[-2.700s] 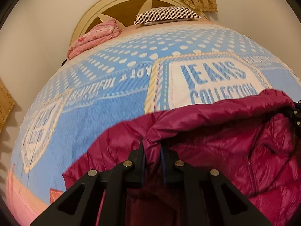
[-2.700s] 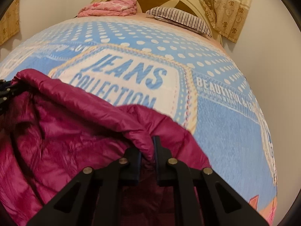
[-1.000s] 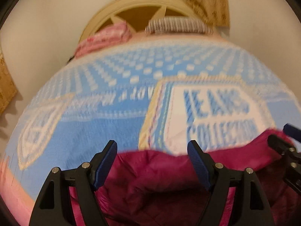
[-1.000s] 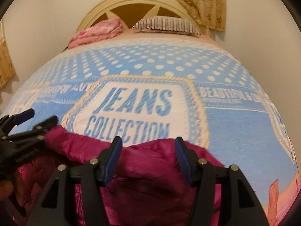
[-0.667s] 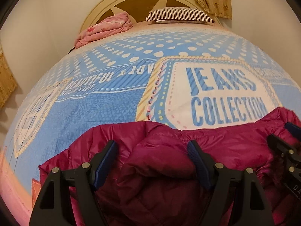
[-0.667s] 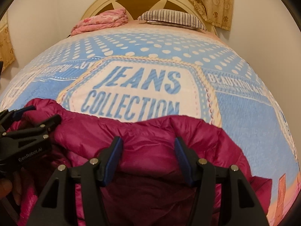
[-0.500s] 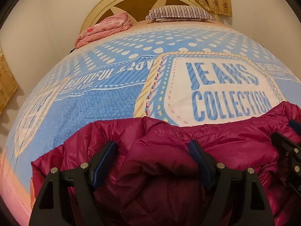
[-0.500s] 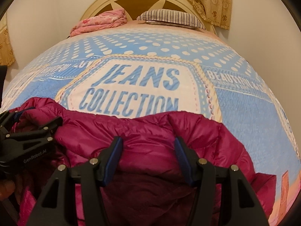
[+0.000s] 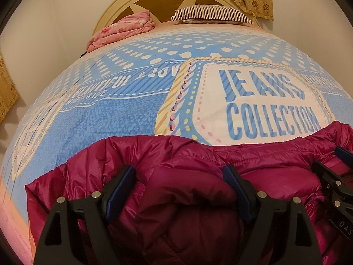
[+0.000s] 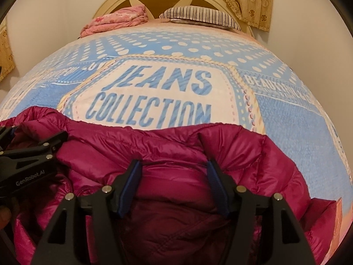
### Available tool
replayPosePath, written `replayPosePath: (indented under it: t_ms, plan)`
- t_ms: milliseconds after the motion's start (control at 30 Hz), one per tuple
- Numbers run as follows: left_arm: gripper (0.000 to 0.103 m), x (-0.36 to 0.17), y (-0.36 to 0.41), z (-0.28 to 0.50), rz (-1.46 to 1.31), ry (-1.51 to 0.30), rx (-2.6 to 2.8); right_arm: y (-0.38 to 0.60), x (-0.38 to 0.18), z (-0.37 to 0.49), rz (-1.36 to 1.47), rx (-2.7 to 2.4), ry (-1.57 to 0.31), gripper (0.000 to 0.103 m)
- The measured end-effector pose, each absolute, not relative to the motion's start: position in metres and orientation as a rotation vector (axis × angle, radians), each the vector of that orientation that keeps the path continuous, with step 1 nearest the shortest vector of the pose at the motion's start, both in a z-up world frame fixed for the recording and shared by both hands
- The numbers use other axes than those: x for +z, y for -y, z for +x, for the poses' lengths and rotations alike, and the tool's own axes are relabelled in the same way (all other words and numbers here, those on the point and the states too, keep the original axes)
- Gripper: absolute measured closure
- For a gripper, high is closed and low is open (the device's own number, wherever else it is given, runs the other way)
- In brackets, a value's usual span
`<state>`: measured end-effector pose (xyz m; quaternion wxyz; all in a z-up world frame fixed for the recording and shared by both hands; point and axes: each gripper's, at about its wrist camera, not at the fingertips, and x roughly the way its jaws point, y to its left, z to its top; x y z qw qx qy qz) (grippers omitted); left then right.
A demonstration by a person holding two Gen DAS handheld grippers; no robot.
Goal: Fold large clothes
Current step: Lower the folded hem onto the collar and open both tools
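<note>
Released since earlier, the jacket (image 9: 187, 190) lies on the bedspread (image 9: 114, 121) between both hand-held grippers' parted, just-widening jaws.

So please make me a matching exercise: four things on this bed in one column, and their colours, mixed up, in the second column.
Things:
1. puffy jacket
2. pillow
3. folded blanket
4. bedspread

Colours:
A. blue with white dots and lettering
B. magenta
C. dark and white stripes
D. pink with flowers

Pairs: 1-B, 2-C, 3-D, 4-A
</note>
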<state>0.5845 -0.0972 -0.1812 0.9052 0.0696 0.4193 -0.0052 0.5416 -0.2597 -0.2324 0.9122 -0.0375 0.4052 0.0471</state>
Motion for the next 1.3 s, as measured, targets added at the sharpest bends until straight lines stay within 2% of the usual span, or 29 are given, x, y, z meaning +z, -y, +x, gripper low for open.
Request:
replayPosePath:
  t_ms: [1300]
  plan:
    - [0.017, -0.1844, 0.1011, 0.5844, 0.181, -0.861, 0.012, 0.2503, -0.2371, 0.5442, -0.146, 0.042, -0.849, 0.034]
